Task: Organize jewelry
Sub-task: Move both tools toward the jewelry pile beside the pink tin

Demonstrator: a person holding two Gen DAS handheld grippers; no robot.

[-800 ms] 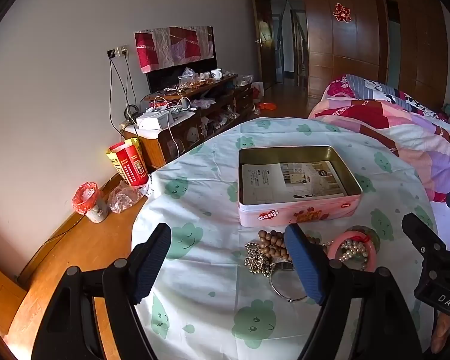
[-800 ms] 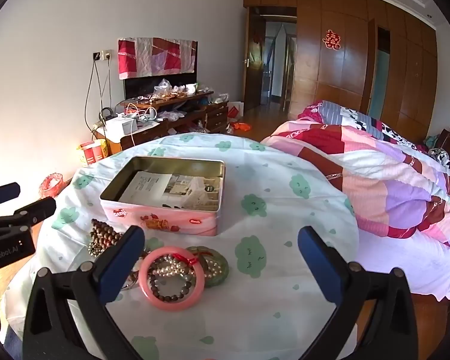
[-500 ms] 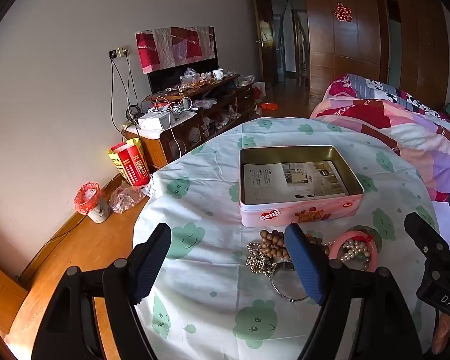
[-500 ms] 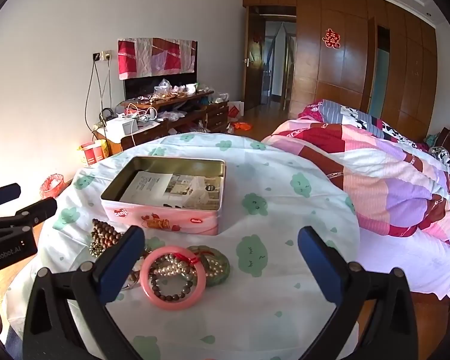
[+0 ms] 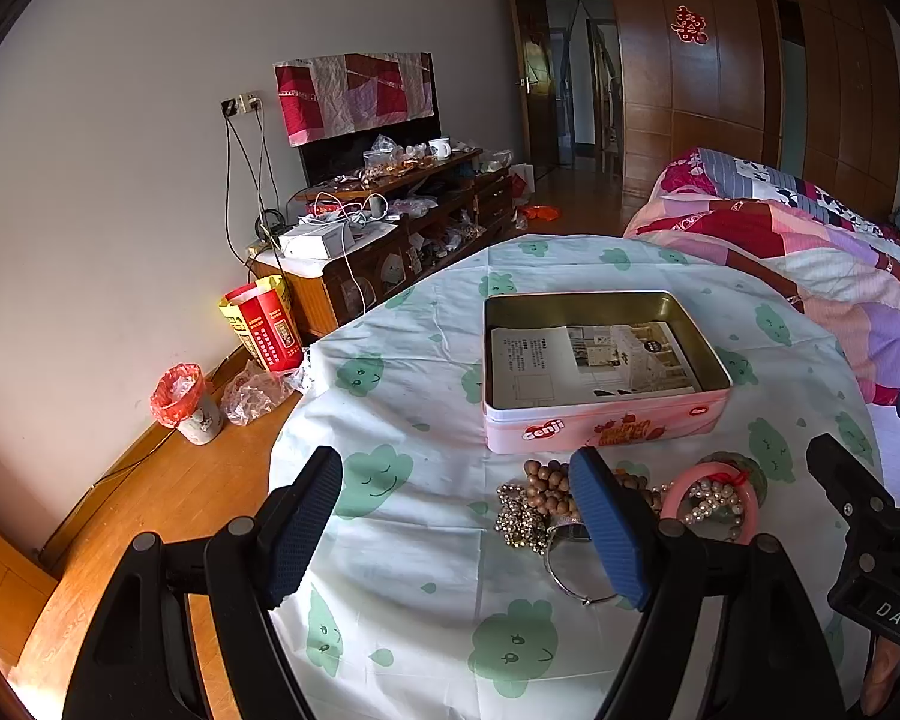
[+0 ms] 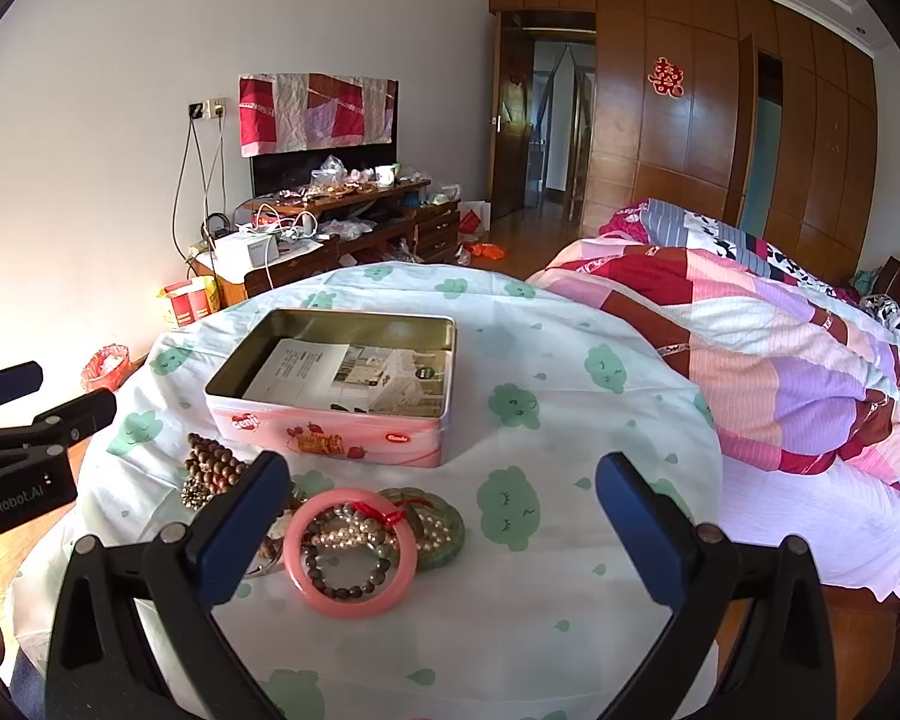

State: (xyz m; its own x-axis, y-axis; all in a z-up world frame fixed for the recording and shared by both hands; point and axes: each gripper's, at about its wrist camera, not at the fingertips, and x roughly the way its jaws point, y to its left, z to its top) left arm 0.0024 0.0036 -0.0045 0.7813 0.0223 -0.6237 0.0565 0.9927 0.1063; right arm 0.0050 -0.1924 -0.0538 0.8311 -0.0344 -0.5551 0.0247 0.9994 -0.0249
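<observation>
Pink tin (image 6: 354, 432) holds only paper, all jewelry pile (image 6: 354, 531) unsorted just in front of it, left gripper (image 5: 456, 531) and right gripper (image 6: 444, 531) both spread wide, empty.

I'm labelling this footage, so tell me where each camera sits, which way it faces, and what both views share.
Left wrist: on the left gripper, angled down across the table; its open fingers frame the tablecloth, and the right gripper shows at the right edge.
Right wrist: on the right gripper, angled down; its open fingers straddle the pink bangle, and the left gripper shows at the left edge.
Shared: the pink tin, jewelry pile, bed and doorway.
</observation>
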